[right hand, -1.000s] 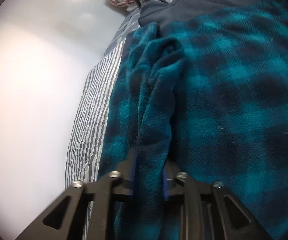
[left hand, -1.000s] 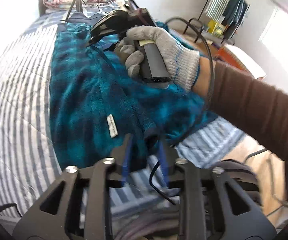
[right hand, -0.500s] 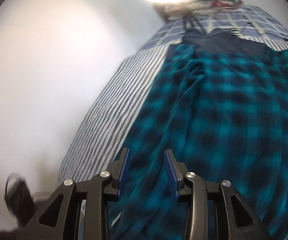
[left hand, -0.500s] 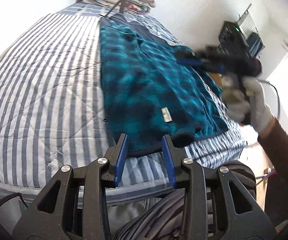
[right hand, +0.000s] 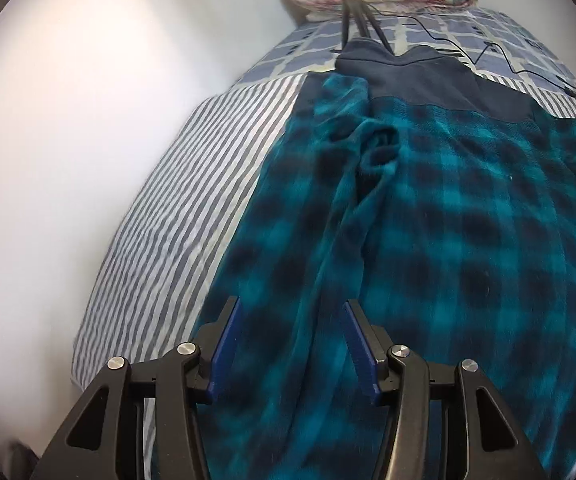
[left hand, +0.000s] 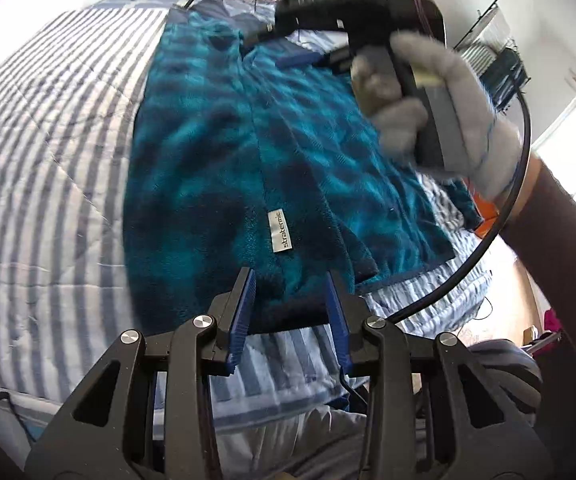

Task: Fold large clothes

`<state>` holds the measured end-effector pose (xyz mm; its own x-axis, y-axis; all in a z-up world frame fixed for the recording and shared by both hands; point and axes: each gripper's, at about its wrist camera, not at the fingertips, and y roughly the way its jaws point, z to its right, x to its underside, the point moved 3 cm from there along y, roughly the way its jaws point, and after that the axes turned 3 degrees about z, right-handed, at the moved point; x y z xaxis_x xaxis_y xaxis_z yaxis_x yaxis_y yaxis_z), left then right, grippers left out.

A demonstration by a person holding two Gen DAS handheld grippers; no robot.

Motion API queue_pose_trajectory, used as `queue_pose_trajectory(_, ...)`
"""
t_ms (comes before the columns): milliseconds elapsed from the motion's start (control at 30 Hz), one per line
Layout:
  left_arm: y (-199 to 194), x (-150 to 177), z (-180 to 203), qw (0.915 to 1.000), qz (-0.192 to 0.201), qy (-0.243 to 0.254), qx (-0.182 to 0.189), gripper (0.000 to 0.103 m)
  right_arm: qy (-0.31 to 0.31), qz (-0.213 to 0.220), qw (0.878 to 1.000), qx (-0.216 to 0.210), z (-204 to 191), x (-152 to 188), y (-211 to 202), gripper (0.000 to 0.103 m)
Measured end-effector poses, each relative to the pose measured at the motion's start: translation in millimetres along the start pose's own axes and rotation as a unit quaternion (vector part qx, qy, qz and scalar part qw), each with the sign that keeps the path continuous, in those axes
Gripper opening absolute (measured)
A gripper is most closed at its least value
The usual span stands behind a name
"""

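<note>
Left wrist view is showing me the striped bedspread (left hand: 47, 168) filling the left half of the frame, and I am reading it as my working surface — flat, with plenty of open room on that side. Lying on it through the centre is the teal plaid fleece (left hand: 215, 168), one long side already doubled over toward the middle, so its left edge is running fairly straight from upper centre down to the hem at lower centre. A white label (left hand: 281, 232) is sitting face up near that hem.

My left gripper (left hand: 290, 312) is hovering just above the hem, jaws standing wide with nothing between them. At upper right my gloved right hand (left hand: 444, 108) is gripping the right gripper's handle above the fleece, its cable (left hand: 484, 240) looping down the right side — something I am judging could snag.

Right wrist view is giving me the right gripper (right hand: 290, 344), jaws also spread wide and empty, over a raised ridge of fleece running up the frame. The dark collar (right hand: 416, 68) is lying at upper centre. The unfolded side at right is, I judge, next to come over.
</note>
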<state>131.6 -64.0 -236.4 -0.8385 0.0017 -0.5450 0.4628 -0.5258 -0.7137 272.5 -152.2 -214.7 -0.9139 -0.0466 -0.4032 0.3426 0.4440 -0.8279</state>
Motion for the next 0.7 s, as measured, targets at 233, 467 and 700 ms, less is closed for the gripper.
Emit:
queue_pose_trajectory(233,27,5,1,0.9988,-0.019,0.025,-0.038,0.011,-0.007,-0.011,1.000,0.018,12,-27,31,0.053)
queue_pose_trajectory(467,23,4,0,1.0000,0.006,-0.004,0.007,0.002,0.000,-0.029,0.998,0.050,29,-41,66,0.052)
queue_pose_trajectory(700,0,-7,8,0.9988,0.023,-0.004,0.043,0.001,-0.033,-0.039,0.998,0.042,28,-43,75,0.007)
